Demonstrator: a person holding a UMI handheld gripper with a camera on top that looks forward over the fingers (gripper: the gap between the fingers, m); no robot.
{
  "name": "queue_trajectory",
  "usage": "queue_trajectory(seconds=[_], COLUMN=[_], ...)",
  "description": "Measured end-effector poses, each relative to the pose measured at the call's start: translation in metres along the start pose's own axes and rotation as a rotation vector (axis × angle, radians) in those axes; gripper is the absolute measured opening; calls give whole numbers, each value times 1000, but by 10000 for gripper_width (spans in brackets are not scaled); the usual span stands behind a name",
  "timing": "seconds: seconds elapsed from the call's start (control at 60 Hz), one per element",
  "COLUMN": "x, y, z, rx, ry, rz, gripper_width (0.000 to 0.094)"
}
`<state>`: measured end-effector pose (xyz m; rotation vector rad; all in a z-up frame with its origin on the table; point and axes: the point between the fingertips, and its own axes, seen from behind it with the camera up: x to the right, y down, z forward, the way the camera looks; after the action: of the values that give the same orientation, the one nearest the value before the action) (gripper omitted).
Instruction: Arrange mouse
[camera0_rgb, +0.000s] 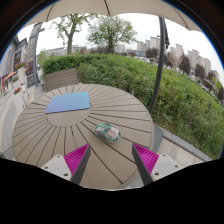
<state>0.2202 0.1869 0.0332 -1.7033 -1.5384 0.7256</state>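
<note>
A small pale green and white mouse (106, 131) lies on the round slatted wooden table (50, 135), just ahead of my fingers and a little right of the table's middle. A light blue mouse mat (68, 102) lies flat farther back, left of the mouse. My gripper (111, 160) is open and empty, with its magenta pads (75, 157) spread wide on either side. The mouse sits beyond the fingertips, not between them.
A dark parasol pole (160, 62) rises at the right of the table. A wooden bench back (60, 78) stands behind the table. A green hedge (185, 95) runs behind and to the right. Trees and buildings lie far off.
</note>
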Motion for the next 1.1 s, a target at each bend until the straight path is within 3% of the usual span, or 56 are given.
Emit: queue_trajectory(seconds=[0.4, 0.717, 0.8, 0.833, 0.85, 0.95, 1.1], x=[0, 11, 10, 10, 8, 11, 5], y=[-18, -34, -35, -35, -36, -37, -87], z=[105, 135, 139, 139, 138, 137, 118], rx=[-43, -81, -92, -94, -96, -120, -91], ry=[-109, -105, -109, -108, -114, -91, -94], rz=[-59, -7, 10, 4, -3, -33, 22], gripper_width=[859, 832, 730, 598, 445, 362, 359])
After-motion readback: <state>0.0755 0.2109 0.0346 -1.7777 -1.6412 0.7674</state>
